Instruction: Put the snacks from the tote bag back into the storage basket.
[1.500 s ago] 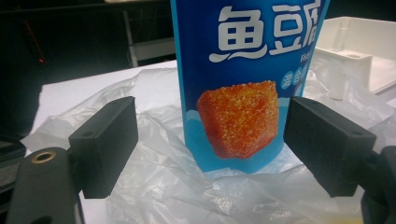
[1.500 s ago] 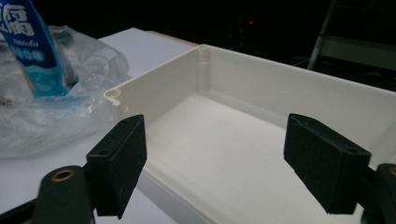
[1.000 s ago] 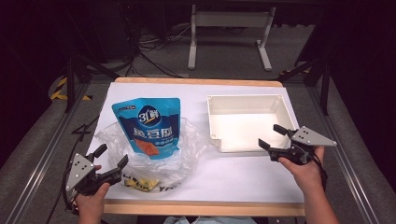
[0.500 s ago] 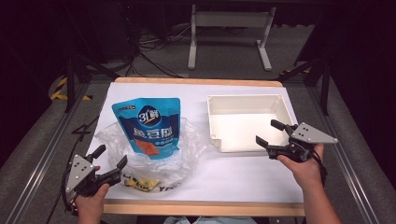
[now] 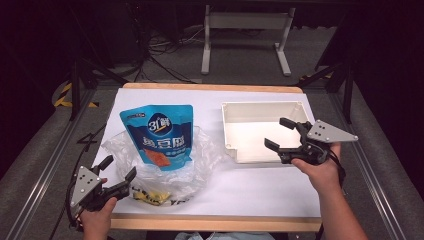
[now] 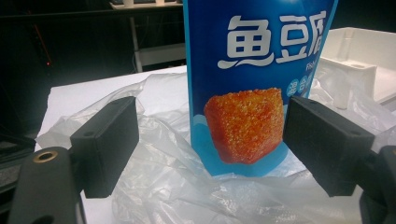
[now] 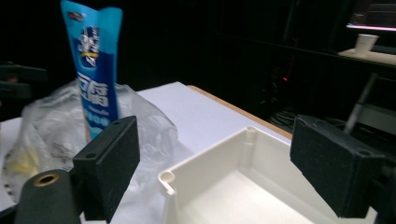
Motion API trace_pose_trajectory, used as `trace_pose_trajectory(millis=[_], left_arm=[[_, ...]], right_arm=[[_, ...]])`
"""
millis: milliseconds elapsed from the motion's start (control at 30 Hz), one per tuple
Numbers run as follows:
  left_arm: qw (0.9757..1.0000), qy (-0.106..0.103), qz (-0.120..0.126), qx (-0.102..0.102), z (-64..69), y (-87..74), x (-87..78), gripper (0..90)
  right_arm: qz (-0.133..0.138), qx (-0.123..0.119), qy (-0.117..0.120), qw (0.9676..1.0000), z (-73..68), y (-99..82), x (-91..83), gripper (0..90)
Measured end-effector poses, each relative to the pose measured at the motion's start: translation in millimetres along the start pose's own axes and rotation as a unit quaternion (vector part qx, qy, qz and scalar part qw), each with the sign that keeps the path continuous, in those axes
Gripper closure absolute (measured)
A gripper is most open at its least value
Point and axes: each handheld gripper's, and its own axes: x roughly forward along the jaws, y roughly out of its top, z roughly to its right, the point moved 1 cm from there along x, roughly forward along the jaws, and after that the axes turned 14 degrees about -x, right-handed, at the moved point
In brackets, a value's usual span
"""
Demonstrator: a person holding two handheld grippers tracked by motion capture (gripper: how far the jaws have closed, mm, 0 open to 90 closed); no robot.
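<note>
Jaws of both grippers stood spread apart, pinching nothing. Left gripper point(image 5: 119, 171): held in the person's left hand point(image 5: 96, 217) at the near left corner of the table point(image 5: 260, 192), its jaws pointed toward the plastic bag point(image 5: 200, 155) and just short of its crumpled edge; in the left gripper view the gripper point(image 6: 209, 140) framed the lower part of the pouch between its two black pads. Plastic bag: clear, crinkled, spread on the white tabletop left of centre, with something yellow point(image 5: 150, 196) showing through near its front edge. Pouch point(image 5: 159, 134): blue, white lettering, picture of an orange cube, standing upright in the bag and rising well above it. Tray point(image 5: 260, 107): white, shallow, rectangular, empty, on the right half of the table, just beside the bag and apart from the pouch. Right gripper point(image 5: 282, 134): held in the right hand point(image 5: 315, 167), hovering over the tray's near right corner, one jaw above the tray floor; in the right gripper view the gripper point(image 7: 215, 158) looked across the tray point(image 7: 205, 168) toward the pouch point(image 7: 95, 60).
</note>
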Motion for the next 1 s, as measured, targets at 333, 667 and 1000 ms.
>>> trace_pose_trajectory(millis=[333,667,1000], left_arm=[[1.0,0.001,-0.004,0.002,0.5,-0.2,0.4,19.1],[1.0,0.0,0.001,0.001,0.1,-0.3,0.1,19.2],[1.0,-0.003,-0.001,0.005,1.0,-0.1,-0.2,19.2]], right_arm=[[0.017,-0.018,0.052,0.9983,-2.7,16.7,20.7,16.2],[0.007,-0.031,0.076,0.9966,-8.0,32.7,50.0,15.6],[0.015,-0.026,0.134,0.9905,-18.6,42.1,83.4,13.6]])
